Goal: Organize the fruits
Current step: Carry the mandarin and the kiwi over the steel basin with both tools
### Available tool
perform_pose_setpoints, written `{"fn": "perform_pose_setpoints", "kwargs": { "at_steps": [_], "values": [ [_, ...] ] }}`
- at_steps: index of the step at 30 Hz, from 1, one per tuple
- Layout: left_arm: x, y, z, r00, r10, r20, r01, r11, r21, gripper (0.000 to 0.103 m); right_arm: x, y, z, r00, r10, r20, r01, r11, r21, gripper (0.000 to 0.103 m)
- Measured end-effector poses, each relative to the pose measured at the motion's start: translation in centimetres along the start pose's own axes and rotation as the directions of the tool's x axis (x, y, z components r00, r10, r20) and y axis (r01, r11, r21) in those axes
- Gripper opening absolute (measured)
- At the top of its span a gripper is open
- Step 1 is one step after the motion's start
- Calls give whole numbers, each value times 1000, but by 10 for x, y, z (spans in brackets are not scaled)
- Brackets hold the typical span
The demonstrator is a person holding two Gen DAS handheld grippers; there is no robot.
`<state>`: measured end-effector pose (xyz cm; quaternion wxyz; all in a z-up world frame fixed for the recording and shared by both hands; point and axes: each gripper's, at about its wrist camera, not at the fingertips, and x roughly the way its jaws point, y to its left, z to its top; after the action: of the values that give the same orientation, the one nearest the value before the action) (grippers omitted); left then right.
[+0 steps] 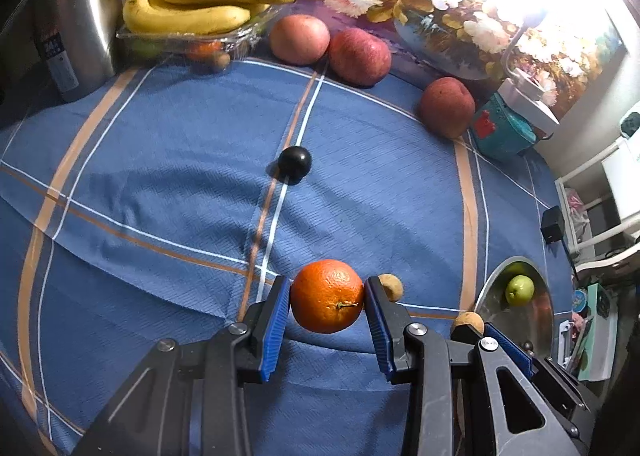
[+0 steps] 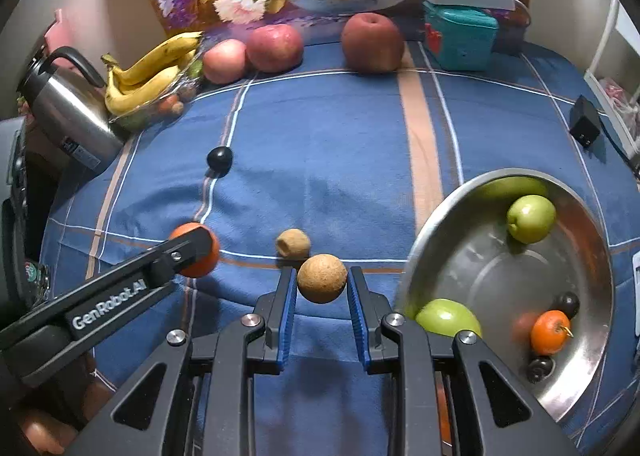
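Here we look down on a bench under one blue checked cloth (image 2: pixel 320 144) with tan and white stripes. At its far edge stands one steel kettle (image 2: pixel 68 104) with a black handle, and to the right lies one steel bowl (image 2: pixel 432 232), tilted toward us. Along the back we count three large red apples (image 2: pixel 274 47), two touching and the third apart, near one teal box (image 2: pixel 460 38). One bunch of three yellow bananas (image 1: pixel 200 2) rests on one clear tray (image 1: pixel 240 36) that holds a few smaller fruits we cannot tell apart. In the bowl we count two green apples (image 2: pixel 531 218), one small orange (image 2: pixel 550 332) with a stem, and two small dark fruits (image 2: pixel 568 304). Our left tongs (image 1: pixel 327 296) pinch one bright orange (image 1: pixel 327 296), pebbled, with a dry stem, lifted off the cloth between the blue pads (image 1: pixel 278 320). Our right tongs (image 2: pixel 322 284) are clamped on one small round tan fruit (image 2: pixel 322 284) with a rough, matte skin, held above the cloth just left of the bowl. One more tan fruit (image 2: pixel 293 243) of the same kind lies on the cloth just beyond it, and one small black fruit (image 2: pixel 220 160), glossy, sits alone mid-cloth on a white stripe.
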<state>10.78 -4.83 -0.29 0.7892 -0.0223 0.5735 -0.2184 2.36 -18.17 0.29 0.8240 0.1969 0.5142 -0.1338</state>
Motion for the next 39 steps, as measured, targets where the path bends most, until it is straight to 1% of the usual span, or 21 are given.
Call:
{"fn": "perform_pose_setpoints", "kwargs": {
  "at_steps": [4,9,18,25,31,39],
  "values": [
    [-1,-10,-1,1000,12,4,-12,1000,20,40,-5,-10,0,1000,-14,4,14,1000,23,27],
    [0,-25,-4,1000,7,1,-7,999,44,40,-11,-29,1,999,-52,11,51,997,64,27],
    [5,-67,-14,1000,-10,-17,13,990,142,40,-19,-73,1,995,-97,17,93,982,161,27],
    [11,-102,-23,999,-35,-35,42,974,222,40,-23,-118,-5,989,-148,2,142,954,264,27],
    [15,-136,-33,998,-58,-35,66,950,307,40,-29,-151,-11,984,-177,-2,168,928,333,27],
    [24,-157,-39,997,-67,-27,72,927,369,40,-33,-163,-15,983,-183,3,170,918,358,27]
  ]
}}
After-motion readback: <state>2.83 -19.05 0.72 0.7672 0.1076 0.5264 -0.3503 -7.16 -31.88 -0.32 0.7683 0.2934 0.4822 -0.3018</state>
